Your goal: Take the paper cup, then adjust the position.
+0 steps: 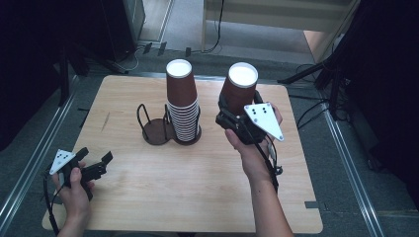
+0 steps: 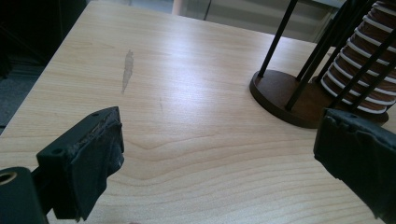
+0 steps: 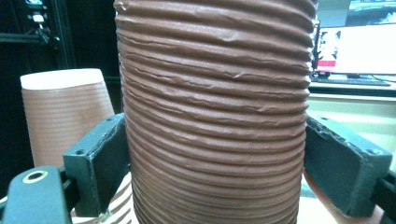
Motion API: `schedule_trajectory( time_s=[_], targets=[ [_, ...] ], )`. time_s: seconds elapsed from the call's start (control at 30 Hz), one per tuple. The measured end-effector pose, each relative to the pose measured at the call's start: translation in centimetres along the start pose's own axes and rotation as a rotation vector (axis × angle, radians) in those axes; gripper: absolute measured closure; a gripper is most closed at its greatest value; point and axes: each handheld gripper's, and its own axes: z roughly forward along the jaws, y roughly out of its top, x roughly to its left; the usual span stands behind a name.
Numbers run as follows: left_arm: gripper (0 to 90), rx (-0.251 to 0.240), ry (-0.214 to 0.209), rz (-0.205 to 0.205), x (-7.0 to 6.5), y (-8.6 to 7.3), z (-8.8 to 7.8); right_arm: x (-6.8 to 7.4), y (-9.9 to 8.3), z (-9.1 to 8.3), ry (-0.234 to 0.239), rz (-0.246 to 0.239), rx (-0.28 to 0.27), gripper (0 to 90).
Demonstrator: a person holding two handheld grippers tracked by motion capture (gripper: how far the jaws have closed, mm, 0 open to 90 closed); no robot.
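Already one upturned cup [image 1: 239,89] is clamped between the right gripper's [image 1: 232,116] jaws and held aloft, just right of the stack [image 1: 182,106] in the holder [image 1: 158,133]. Its setting-down is judged still to be done; the left gripper [image 1: 94,165] is kept spread and empty, well left of the stack.

Left gripper [image 2: 219,154] — jaws spread wide, nothing between them — hovers over the wooden desk [image 2: 187,93]. Near the desk's far right edge stands a dark wire cup holder [image 2: 289,93], its right bay holding a stack of brown ribbed paper cups [image 2: 369,65].
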Motion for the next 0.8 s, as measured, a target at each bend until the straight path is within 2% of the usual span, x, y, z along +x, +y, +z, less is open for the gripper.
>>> schedule_trajectory(
  time_s=[0.23,0.37,0.53,0.6,0.8],
  targets=[
    [2.3,-0.02,-0.028,0.012,-0.1,-0.1,-0.1,-0.8,-1.9,-1.2,-0.012,0.013,0.028,12.8],
    [2.3,-0.021,-0.018,0.013,-0.2,-0.1,-0.2,-1.2,-3.3,-1.8,-0.014,0.02,0.045,12.8],
    [2.3,-0.013,-0.015,0.036,-0.5,0.3,-0.6,-1.3,-5.2,-2.4,-0.013,0.032,0.077,12.8],
    [2.3,-0.026,-0.025,0.03,-0.7,0.5,-0.7,-1.3,-6.1,-2.7,-0.012,0.034,0.093,12.8],
    [2.3,-0.046,-0.047,0.071,-2.4,1.5,-0.9,-1.3,-7.6,-3.3,-0.009,0.034,0.117,12.8]
  ],
)
